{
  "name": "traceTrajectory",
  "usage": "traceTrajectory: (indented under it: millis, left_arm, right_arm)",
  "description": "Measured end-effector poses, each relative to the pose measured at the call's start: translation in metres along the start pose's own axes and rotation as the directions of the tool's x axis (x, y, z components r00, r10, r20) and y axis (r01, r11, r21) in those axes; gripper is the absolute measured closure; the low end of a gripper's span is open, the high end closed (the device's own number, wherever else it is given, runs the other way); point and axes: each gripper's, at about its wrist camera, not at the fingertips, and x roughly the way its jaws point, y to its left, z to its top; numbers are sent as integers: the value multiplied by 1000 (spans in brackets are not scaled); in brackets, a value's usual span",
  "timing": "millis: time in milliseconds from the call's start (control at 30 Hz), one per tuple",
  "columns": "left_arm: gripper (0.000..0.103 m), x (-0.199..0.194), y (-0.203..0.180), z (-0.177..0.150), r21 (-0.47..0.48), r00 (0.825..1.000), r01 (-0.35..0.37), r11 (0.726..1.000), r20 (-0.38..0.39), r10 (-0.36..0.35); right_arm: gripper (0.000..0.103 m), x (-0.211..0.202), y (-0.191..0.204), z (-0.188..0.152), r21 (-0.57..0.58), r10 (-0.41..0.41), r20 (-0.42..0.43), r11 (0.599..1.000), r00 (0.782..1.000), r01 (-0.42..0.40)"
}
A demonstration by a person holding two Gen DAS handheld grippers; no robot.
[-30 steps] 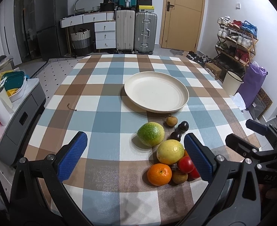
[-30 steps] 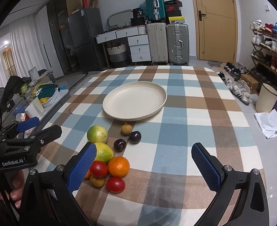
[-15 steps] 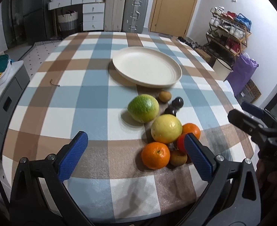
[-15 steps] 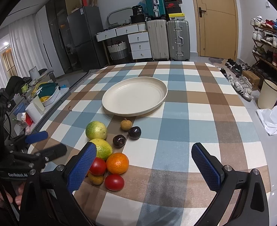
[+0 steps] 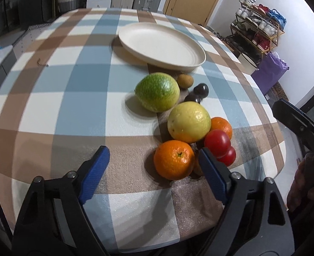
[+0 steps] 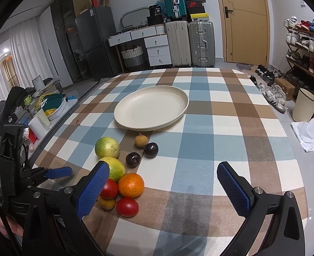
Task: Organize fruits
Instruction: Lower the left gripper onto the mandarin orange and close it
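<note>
A cream plate (image 5: pixel 161 44) (image 6: pixel 151 107) sits mid-table, nothing on it. In front of it lie a green citrus (image 5: pixel 157 91) (image 6: pixel 107 147), a yellow citrus (image 5: pixel 189 121) (image 6: pixel 115 168), an orange (image 5: pixel 174 160), a second orange (image 5: pixel 221 126) (image 6: pixel 131 185), two red tomatoes (image 5: pixel 217 142) (image 6: pixel 127 207), two dark plums (image 5: pixel 201 90) (image 6: pixel 150 149) and a small brown fruit (image 5: pixel 185 81) (image 6: pixel 140 140). My left gripper (image 5: pixel 154 170) is open, low over the table, just before the near orange. My right gripper (image 6: pixel 163 187) is open and empty, right of the pile.
The checked tablecloth (image 6: pixel 221 128) covers the table to its edges. A small hook-shaped object (image 5: pixel 42 63) lies at the left. Suitcases (image 6: pixel 200 42), drawers and a shoe rack (image 6: pixel 302 49) stand beyond the table; a bin (image 6: pixel 305 104) is at the right.
My left gripper has dropped and moved forward toward the fruit pile, which now looms larger. My right gripper has barely moved.
</note>
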Motion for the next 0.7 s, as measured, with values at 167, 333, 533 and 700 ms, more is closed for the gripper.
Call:
traceTrajectory:
  millis: [167, 333, 533, 700]
  left_arm:
    - [30, 8, 1, 0, -1, 999, 42, 999, -16, -42]
    - [56, 10, 4, 1, -8, 989, 147, 989, -9, -147]
    - [67, 9, -1, -1, 8, 983, 184, 983, 2, -184]
    - [67, 7, -1, 0, 12, 985, 175, 984, -6, -175]
  right_arm:
    - [0, 1, 1, 0, -2, 2, -4, 1000, 1000, -2]
    - [0, 2, 1, 0, -1, 4, -7, 1000, 1000, -4]
    - [0, 4, 1, -3, -1, 4, -9, 1000, 1000, -4]
    - [0, 5, -1, -5, 4, 13, -8, 1000, 1000, -13]
